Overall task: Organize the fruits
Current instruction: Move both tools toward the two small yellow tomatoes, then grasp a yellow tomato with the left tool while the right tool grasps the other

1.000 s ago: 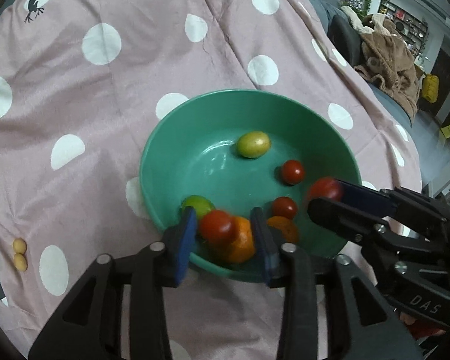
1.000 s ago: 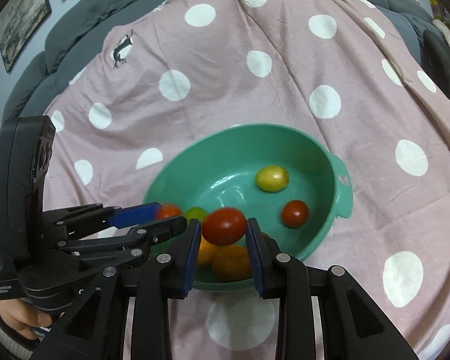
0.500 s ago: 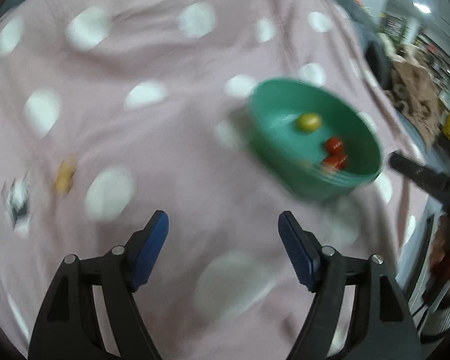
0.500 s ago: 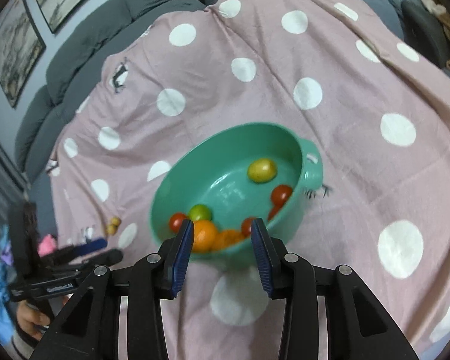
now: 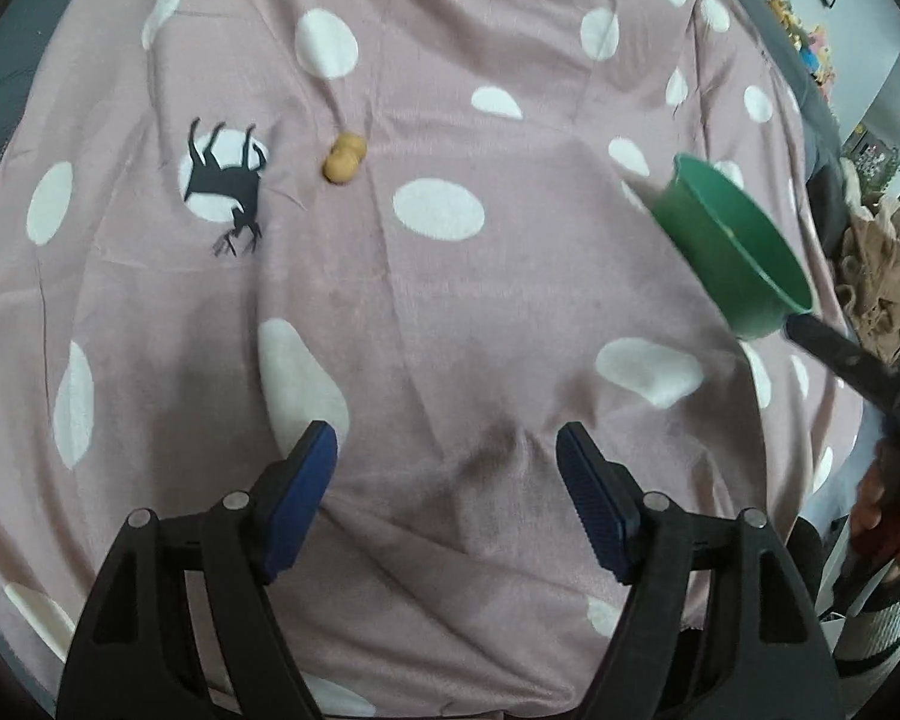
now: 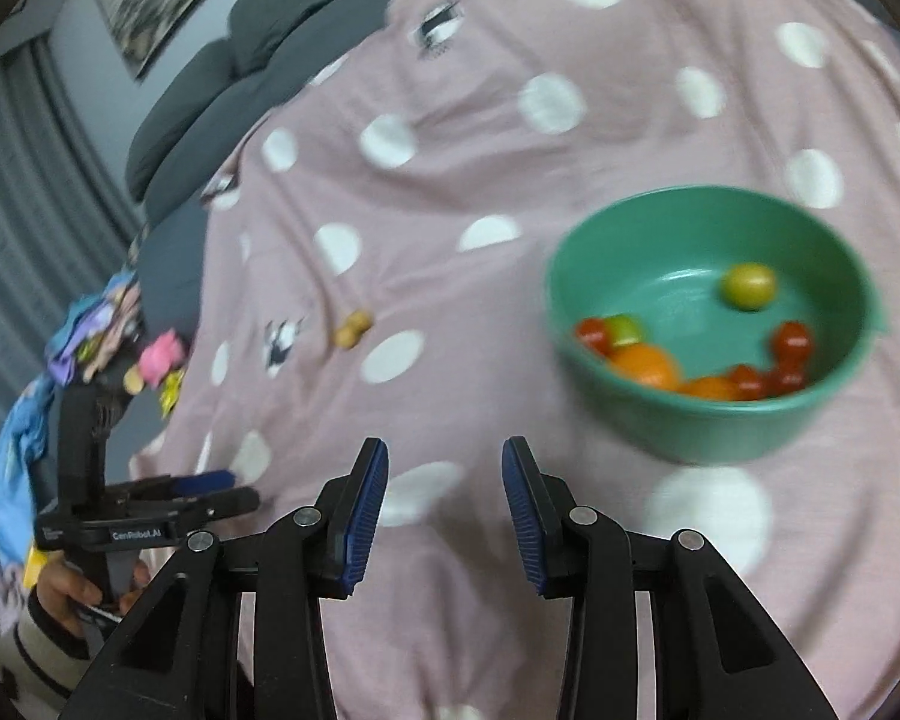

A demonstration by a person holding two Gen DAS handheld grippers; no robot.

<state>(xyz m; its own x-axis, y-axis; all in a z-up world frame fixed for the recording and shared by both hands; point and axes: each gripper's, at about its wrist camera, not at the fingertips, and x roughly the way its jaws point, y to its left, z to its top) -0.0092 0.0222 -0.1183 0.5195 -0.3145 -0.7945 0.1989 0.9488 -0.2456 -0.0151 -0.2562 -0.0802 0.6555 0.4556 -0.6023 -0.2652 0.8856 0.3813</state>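
A green bowl [image 6: 714,420] on the pink dotted cloth holds red tomatoes [image 6: 793,341], orange fruits [image 6: 645,363] and yellow-green fruits [image 6: 748,285]. In the left wrist view the bowl [image 5: 732,252] shows from the side at the right. Two small tan fruits [image 5: 343,159] lie together on the cloth, far ahead of my left gripper [image 5: 447,504]; they also show in the right wrist view [image 6: 353,327]. My left gripper is open and empty. My right gripper [image 6: 444,510] is open and empty, left of and nearer than the bowl.
The pink cloth [image 5: 450,300] with white dots and a black deer print [image 5: 225,180] covers a grey sofa [image 6: 210,84]. Coloured clothes [image 6: 102,324] lie at the cloth's left edge. The other gripper [image 6: 150,516] shows at the lower left.
Both grippers let go of their red tomatoes into the bowl and pulled back. The left gripper swung left toward the two tan fruits; the right gripper also turned left.
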